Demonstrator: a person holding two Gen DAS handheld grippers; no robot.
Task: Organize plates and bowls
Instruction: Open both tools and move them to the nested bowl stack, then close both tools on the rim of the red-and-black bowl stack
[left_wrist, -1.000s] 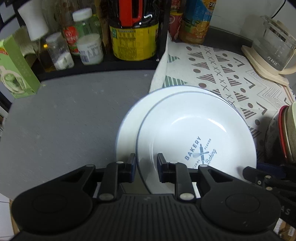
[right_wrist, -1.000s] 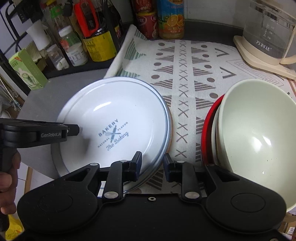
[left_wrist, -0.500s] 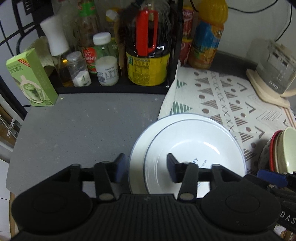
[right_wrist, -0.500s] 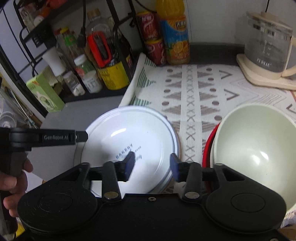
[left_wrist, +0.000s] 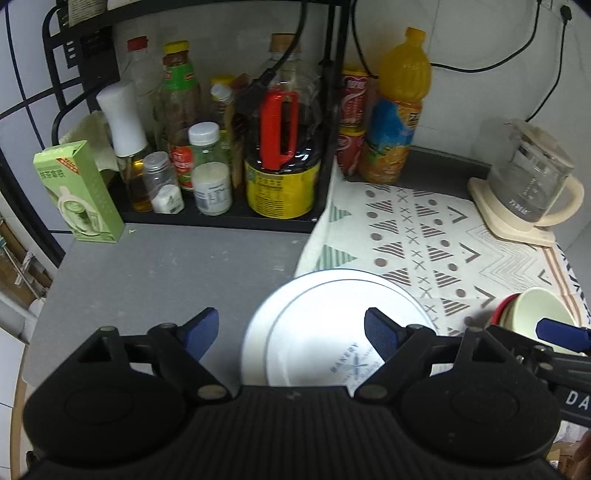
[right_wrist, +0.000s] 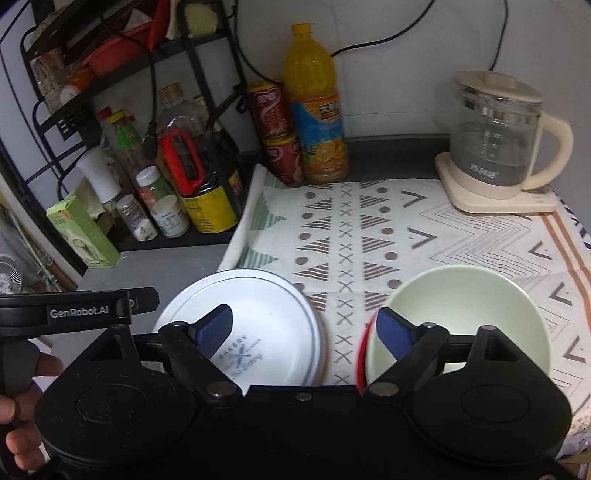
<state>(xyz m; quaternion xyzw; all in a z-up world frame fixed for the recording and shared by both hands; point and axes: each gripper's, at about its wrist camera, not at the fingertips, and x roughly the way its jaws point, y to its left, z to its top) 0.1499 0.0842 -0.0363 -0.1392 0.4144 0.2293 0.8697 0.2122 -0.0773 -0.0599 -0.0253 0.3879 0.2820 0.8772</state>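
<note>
Two white plates (left_wrist: 332, 332) sit stacked, one on the other, half on the gray surface (left_wrist: 166, 273) and half on the left edge of the patterned cloth (right_wrist: 369, 236). The top plate has a thin blue ring and blue words that say "BAKERY". To the right, near the front edge of the cloth, a pale green bowl (right_wrist: 461, 306) sits inside a red bowl (right_wrist: 360, 350).

The left gripper (left_wrist: 291, 334) is wide open and holds nothing. It hangs above the plates and touches none of them. The right gripper (right_wrist: 304, 330) is wide open too, with nothing in it, above the gap between the plates and the bowls.

The left gripper's black side reads "GenRobot.AI".
</note>
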